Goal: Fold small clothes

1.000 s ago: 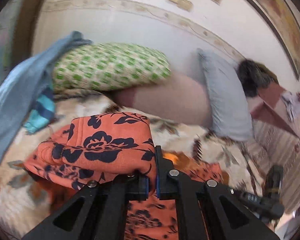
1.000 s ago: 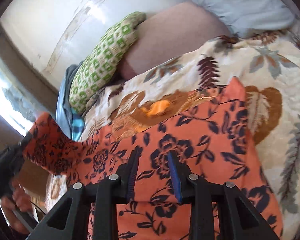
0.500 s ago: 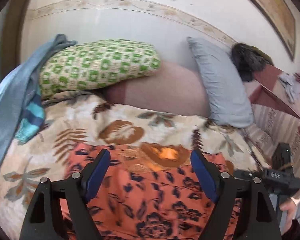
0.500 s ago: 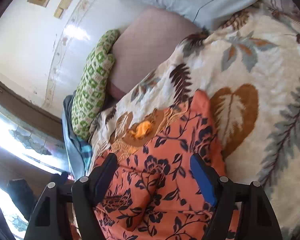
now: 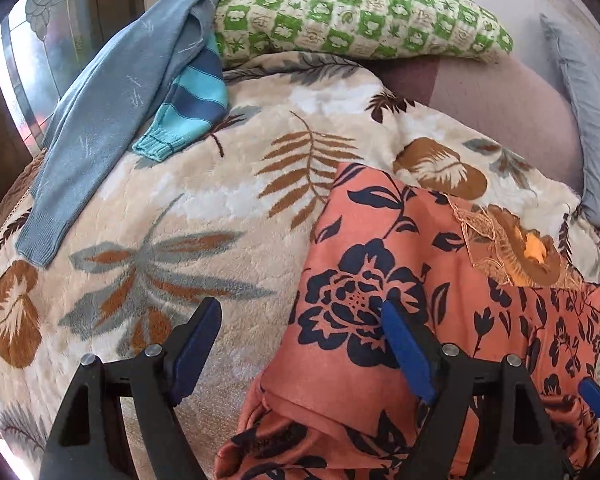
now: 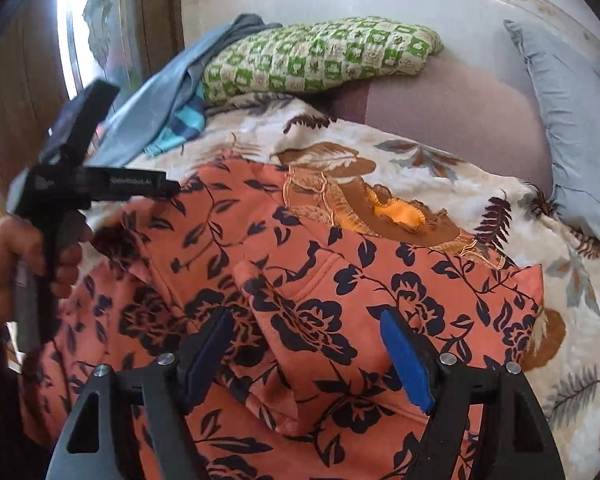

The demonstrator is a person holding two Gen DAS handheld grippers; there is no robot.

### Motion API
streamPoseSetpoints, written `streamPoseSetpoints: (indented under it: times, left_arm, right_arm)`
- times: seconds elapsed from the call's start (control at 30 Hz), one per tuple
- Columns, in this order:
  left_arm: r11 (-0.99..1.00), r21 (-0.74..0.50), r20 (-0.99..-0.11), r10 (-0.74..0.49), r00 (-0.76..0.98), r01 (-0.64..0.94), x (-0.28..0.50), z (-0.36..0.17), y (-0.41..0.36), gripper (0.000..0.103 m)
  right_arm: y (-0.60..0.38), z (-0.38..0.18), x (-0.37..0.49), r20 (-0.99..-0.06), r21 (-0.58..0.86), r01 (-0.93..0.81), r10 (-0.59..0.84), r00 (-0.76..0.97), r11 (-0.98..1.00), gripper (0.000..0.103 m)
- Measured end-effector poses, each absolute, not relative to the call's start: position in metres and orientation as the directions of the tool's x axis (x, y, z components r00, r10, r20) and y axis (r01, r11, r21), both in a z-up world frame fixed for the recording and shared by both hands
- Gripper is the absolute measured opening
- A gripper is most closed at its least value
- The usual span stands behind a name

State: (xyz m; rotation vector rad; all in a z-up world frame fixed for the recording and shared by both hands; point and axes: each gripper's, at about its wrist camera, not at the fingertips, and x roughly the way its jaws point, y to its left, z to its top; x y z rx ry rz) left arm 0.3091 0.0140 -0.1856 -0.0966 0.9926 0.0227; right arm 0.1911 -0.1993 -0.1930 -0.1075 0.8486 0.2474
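An orange garment with dark blue flowers (image 5: 380, 300) lies rumpled on the leaf-print blanket (image 5: 180, 208). My left gripper (image 5: 300, 344) is open and hangs over the garment's left edge, its right finger above the cloth and its left finger above bare blanket. In the right wrist view my right gripper (image 6: 306, 356) is open over the middle of the same garment (image 6: 340, 272), above a raised fold. Neither gripper's pads press on the cloth. A hand (image 6: 16, 256) holds the left tool at that view's left edge.
A blue sweater (image 5: 100, 112) and a teal striped sleeve (image 5: 188, 108) lie at the blanket's far left. A green checked pillow (image 5: 360, 16), a mauve bolster (image 5: 500, 100) and a grey pillow (image 6: 572, 128) line the wall. A gold-embroidered brown piece (image 5: 512, 240) lies at the garment's far edge.
Both grippers were shut on the orange garment, the left one holding it lifted. Both have let go and opened wide, the cloth has dropped flat, and the left gripper has sunk toward its left edge.
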Motion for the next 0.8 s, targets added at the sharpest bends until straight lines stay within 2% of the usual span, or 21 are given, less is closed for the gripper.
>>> streamPoseSetpoints:
  times: [0.03,0.07,0.1,0.23,0.33,0.47,0.53,0.6,0.73,0.8]
  left_arm:
    - [0.996,-0.069,-0.840,-0.023,0.542,-0.064,0.309,-0.187,0.013,0.083]
    - [0.996,-0.062,-0.842,-0.015,0.540,-0.068,0.309,-0.188,0.013,0.083]
    - [0.996,-0.057,-0.843,-0.010,0.537,-0.071,0.309,-0.189,0.015,0.083]
    - [0.993,-0.077,-0.840,-0.016,0.542,-0.091,0.307,-0.187,0.021,0.083]
    - [0.998,-0.049,-0.832,-0.017,0.554,-0.042,0.302,-0.186,0.011,0.083]
    - [0.996,-0.013,-0.843,-0.059,0.534,0.090,0.295,-0.193,-0.013,0.083]
    - [0.993,0.033,-0.839,-0.037,0.543,0.117,0.291,-0.193,-0.017,0.083]
    - [0.990,0.040,-0.837,-0.040,0.545,0.134,0.290,-0.191,-0.014,0.082]
    - [0.986,0.048,-0.838,-0.047,0.543,0.159,0.286,-0.193,-0.007,0.072]
    - [0.984,0.052,-0.838,-0.049,0.543,0.169,0.283,-0.191,-0.005,0.062]
  right_arm:
    - [-0.204,-0.201,0.198,-0.764,0.034,-0.233,0.176,0.621,0.972,0.070]
    - [-0.208,-0.209,0.205,-0.784,0.057,-0.205,0.172,0.597,0.977,0.033]
    - [-0.216,-0.214,0.211,-0.803,0.064,-0.158,0.146,0.578,0.985,0.007]
    - [-0.292,-0.187,0.206,-0.738,0.217,0.068,0.118,0.665,0.974,0.004]
    - [-0.364,-0.172,0.189,-0.668,0.421,0.193,0.158,0.728,0.886,0.005]
    - [-0.423,-0.228,0.171,-0.779,0.517,0.426,0.202,0.594,0.743,0.009]
    - [-0.445,-0.247,0.160,-0.749,0.626,0.475,0.307,0.587,0.619,0.011]
    - [-0.459,-0.241,0.154,-0.745,0.632,0.484,0.304,0.593,0.605,0.011]
    - [-0.493,-0.224,0.137,-0.714,0.647,0.534,0.187,0.675,0.544,0.020]
    - [-0.499,-0.220,0.141,-0.691,0.665,0.526,0.170,0.702,0.531,0.031]
